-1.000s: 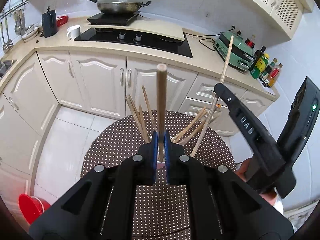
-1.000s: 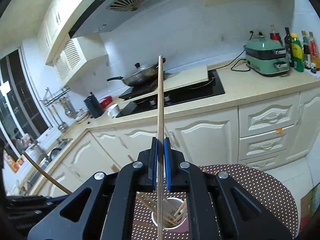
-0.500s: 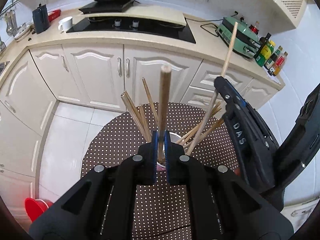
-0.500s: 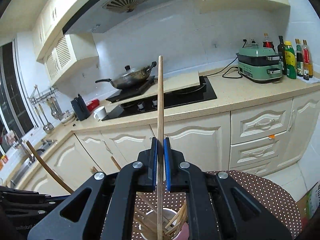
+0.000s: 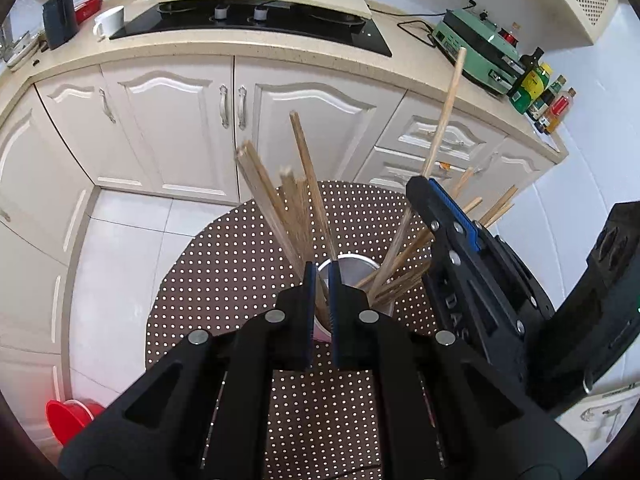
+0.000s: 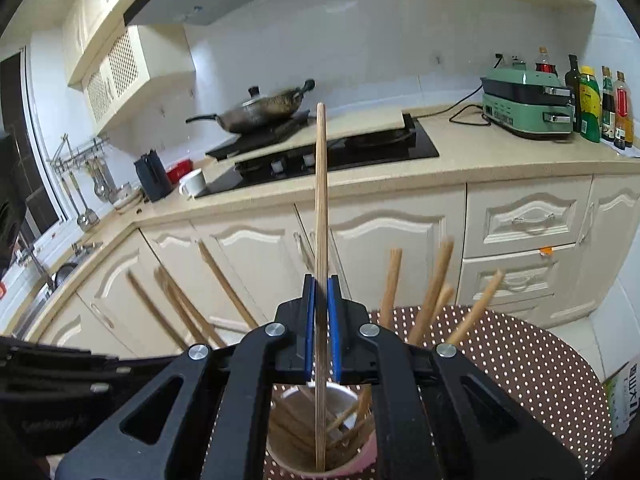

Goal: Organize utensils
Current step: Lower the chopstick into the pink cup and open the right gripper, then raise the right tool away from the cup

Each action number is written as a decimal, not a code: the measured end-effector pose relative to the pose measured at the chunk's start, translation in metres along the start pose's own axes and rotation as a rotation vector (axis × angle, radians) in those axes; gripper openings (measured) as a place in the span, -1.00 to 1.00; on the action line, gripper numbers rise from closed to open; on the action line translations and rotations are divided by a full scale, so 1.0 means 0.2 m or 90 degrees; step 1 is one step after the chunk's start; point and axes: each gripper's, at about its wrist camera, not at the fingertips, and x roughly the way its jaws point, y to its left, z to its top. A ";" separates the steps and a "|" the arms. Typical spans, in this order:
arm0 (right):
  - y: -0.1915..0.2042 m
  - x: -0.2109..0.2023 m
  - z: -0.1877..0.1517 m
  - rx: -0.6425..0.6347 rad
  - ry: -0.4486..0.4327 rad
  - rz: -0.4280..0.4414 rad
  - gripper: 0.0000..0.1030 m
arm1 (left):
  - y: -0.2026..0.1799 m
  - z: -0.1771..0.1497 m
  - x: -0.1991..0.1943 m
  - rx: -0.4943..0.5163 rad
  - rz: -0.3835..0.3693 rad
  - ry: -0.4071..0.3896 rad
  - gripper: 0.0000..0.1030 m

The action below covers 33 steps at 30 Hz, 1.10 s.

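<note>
A cup (image 5: 352, 268) full of wooden chopsticks (image 5: 276, 200) stands on a round brown dotted table (image 5: 224, 256); the cup also shows in the right wrist view (image 6: 360, 462). My left gripper (image 5: 321, 276) hangs just over the cup's rim, jaws slightly apart with nothing held between them. My right gripper (image 6: 321, 292) is shut on one upright chopstick (image 6: 321, 200), its lower end inside the cup. From the left wrist view the right gripper (image 5: 440, 208) is right of the cup with the held chopstick (image 5: 444, 108) rising above it.
A kitchen counter (image 6: 500, 156) with a stove (image 6: 340, 144), a wok (image 6: 260, 110), a green appliance (image 6: 528, 104) and bottles (image 6: 604, 100) runs behind the table. White cabinets (image 5: 172, 124) stand below it. A red bowl (image 5: 68, 420) sits on the floor at left.
My left gripper let go of its chopstick, which now stands in the cup, and its jaws parted slightly. Both grippers moved down toward the cup; the right one lowered its chopstick into it.
</note>
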 end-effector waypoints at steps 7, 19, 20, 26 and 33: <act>0.01 0.00 -0.08 -0.001 0.061 0.024 -0.90 | 0.03 -0.05 0.05 -0.007 -0.031 0.004 -0.87; -0.01 -0.10 -0.15 0.012 0.103 0.025 -0.15 | 0.06 -0.15 0.07 -0.002 -0.030 0.018 -0.86; -0.01 -0.11 -0.15 0.011 0.106 0.024 -0.07 | 0.05 -0.16 0.07 0.000 -0.026 0.018 -0.86; -0.01 -0.20 -0.14 0.011 0.104 0.000 0.19 | 0.06 -0.22 0.06 0.018 0.010 0.030 -0.86; 0.00 -0.30 -0.16 0.010 0.107 -0.030 0.39 | 0.05 -0.29 0.00 0.040 0.029 0.030 -0.85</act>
